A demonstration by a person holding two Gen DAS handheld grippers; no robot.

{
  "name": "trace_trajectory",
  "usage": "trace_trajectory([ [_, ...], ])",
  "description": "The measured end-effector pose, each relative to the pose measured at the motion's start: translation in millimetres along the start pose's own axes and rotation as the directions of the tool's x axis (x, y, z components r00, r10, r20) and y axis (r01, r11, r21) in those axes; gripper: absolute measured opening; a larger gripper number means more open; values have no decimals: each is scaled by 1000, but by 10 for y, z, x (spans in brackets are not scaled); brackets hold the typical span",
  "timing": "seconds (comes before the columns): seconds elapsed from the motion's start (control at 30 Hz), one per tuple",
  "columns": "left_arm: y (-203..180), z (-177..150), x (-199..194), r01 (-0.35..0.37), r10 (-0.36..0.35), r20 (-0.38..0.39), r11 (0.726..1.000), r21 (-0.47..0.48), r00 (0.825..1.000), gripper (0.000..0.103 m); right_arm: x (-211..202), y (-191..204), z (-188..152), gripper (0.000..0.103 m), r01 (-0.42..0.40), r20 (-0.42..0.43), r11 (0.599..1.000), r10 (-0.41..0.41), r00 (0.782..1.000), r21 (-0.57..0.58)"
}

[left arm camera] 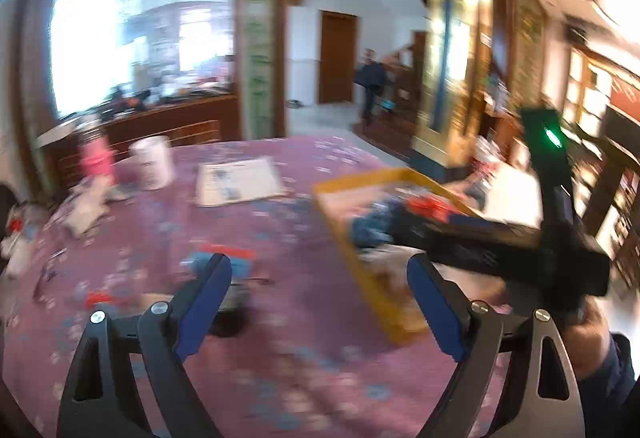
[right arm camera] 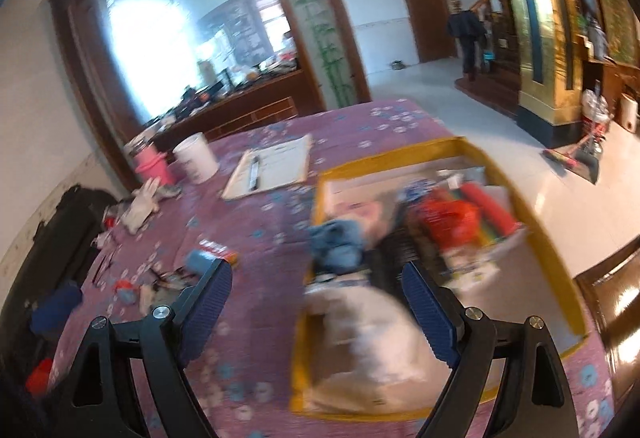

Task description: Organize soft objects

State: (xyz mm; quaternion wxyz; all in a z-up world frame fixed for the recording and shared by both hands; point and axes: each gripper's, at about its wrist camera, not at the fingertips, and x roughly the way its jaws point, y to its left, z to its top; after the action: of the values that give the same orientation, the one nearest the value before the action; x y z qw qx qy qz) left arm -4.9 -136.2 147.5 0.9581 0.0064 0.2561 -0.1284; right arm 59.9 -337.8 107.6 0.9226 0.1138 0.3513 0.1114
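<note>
A yellow-rimmed box [right arm camera: 532, 226] sits on the purple flowered tablecloth [right arm camera: 264, 234], holding a blue cloth [right arm camera: 340, 242], a red item [right arm camera: 448, 222] and a pale bundle [right arm camera: 368, 322]. My right gripper [right arm camera: 316, 302] hangs open over the box's near left corner, nothing between its blue pads. In the left wrist view the same box [left arm camera: 352, 254] lies to the right, and my left gripper [left arm camera: 320, 302] stands open above the cloth with nothing in it. The right gripper's black body [left arm camera: 520, 242], held by a hand, reaches over the box. Small blue and red soft pieces [left arm camera: 236, 262] lie by the left finger.
A white cup [right arm camera: 196, 157], a pink cup [right arm camera: 150, 165], a clipboard with a pen [right arm camera: 272, 165] and a white glove [right arm camera: 140, 205] sit at the table's far side. Black bags [right arm camera: 52, 230] stand left of the table. A person [right arm camera: 466, 33] walks far off near stairs.
</note>
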Motion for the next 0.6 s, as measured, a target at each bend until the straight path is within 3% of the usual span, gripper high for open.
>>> trace_trajectory([
  [0.17, 910, -42, -9, -175, 174, -23, 973, -153, 984, 93, 120, 552, -116, 90, -63, -52, 993, 58, 997, -104],
  [0.23, 1312, -88, 90, -215, 200, -88, 950, -226, 976, 93, 177, 745, -178, 90, -98, -81, 985, 87, 993, -142],
  [0.3, 1698, -124, 244, -271, 225, -184, 921, -281, 957, 93, 240, 957, -261, 90, -136, -118, 974, 115, 986, -184],
  [0.33, 1935, -150, 342, -302, 231, -244, 900, -313, 942, 93, 273, 1076, -309, 90, -153, -135, 966, 126, 983, -208],
  [0.4, 2256, -204, 445, -309, 203, -298, 876, -371, 933, 93, 310, 1241, -393, 90, -176, -153, 954, 142, 978, -243],
  [0.53, 2734, -311, 770, -402, 194, -455, 812, -423, 869, 93, 401, 1478, -519, 90, -216, -179, 936, 171, 969, -276],
  [0.6, 2803, -401, 892, -394, 145, -493, 803, -448, 858, 74, 430, 1529, -541, 90, -235, -192, 932, 185, 964, -277],
])
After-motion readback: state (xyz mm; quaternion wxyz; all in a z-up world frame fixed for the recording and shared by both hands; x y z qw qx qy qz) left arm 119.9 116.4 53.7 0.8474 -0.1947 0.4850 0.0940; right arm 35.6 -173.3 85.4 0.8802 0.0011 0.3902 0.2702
